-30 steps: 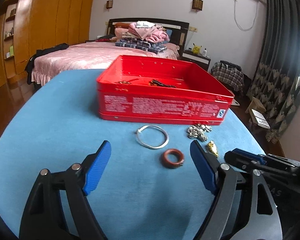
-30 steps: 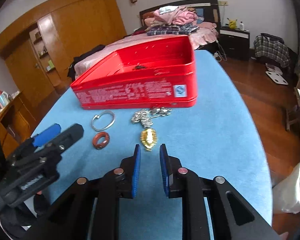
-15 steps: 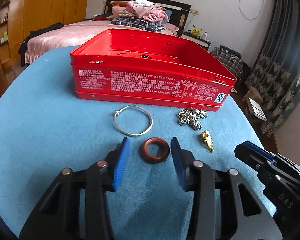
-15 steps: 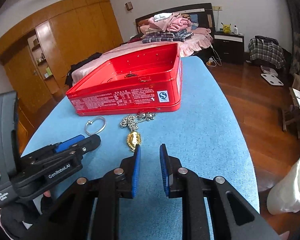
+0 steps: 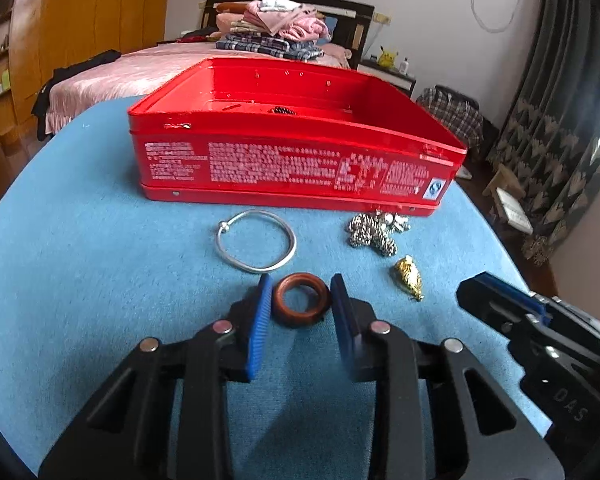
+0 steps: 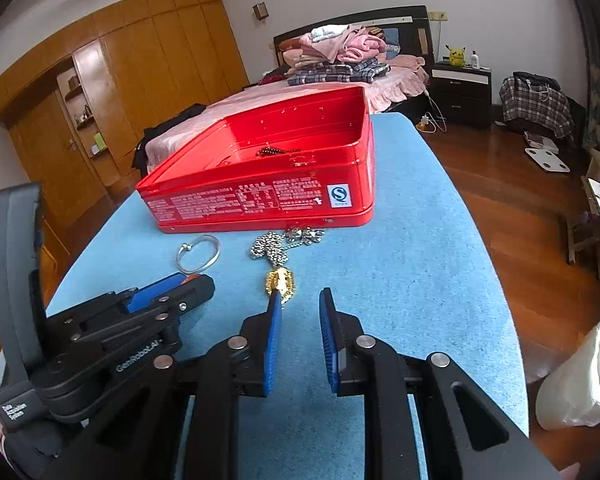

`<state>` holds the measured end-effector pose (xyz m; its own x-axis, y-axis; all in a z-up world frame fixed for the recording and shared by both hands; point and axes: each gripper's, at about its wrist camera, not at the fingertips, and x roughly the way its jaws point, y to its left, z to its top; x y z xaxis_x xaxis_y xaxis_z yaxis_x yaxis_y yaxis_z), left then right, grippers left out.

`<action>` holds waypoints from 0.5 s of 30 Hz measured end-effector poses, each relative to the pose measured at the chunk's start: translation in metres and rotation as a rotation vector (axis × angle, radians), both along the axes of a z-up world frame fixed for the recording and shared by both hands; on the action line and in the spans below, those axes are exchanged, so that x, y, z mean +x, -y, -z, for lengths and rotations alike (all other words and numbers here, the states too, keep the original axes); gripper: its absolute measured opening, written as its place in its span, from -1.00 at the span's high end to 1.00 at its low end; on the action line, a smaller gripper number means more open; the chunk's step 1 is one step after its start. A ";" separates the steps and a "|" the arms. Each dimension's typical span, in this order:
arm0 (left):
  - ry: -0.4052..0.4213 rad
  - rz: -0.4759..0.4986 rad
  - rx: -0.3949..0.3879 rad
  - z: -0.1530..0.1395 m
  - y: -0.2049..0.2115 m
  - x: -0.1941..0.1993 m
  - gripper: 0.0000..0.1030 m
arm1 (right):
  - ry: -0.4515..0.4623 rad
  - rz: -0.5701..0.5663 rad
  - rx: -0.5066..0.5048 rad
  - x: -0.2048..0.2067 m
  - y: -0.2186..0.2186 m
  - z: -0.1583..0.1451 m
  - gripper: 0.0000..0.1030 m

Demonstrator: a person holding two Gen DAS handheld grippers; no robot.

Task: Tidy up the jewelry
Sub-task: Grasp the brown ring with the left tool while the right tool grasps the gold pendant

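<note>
A brown ring (image 5: 301, 299) lies on the blue table top between the fingers of my left gripper (image 5: 300, 289). The left pad touches it; the right pad stands close beside it. A silver bangle (image 5: 256, 245) lies just beyond, also in the right wrist view (image 6: 198, 253). A silver bead chain (image 5: 374, 230) with a gold pendant (image 5: 409, 275) lies to the right. My right gripper (image 6: 299, 300) is slightly open and empty, its left tip at the near end of the pendant (image 6: 281, 282). The open red tin (image 5: 296, 148) holds a dark bead piece (image 6: 274, 151).
The blue table top (image 6: 412, 264) ends at a rounded edge on the right, above a wooden floor. A white roll (image 6: 580, 372) stands at the lower right. A bed with folded clothes (image 5: 276, 28) is behind the tin.
My left gripper moved forward and closed from wide open to around the brown ring. My right gripper drew back from the tin and opened a little wider.
</note>
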<state>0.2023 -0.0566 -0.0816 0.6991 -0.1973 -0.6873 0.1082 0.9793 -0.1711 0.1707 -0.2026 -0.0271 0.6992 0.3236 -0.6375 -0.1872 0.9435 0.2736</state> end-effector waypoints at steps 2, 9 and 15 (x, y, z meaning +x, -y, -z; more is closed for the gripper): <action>0.027 -0.022 -0.014 -0.004 -0.006 -0.005 0.45 | -0.005 -0.008 0.001 0.002 -0.004 0.001 0.63; 0.103 -0.053 0.028 -0.021 -0.015 -0.015 0.45 | -0.032 -0.028 -0.010 0.017 -0.023 0.006 0.47; 0.120 -0.086 0.018 -0.028 -0.028 -0.010 0.45 | -0.057 -0.013 -0.042 0.027 -0.028 0.010 0.45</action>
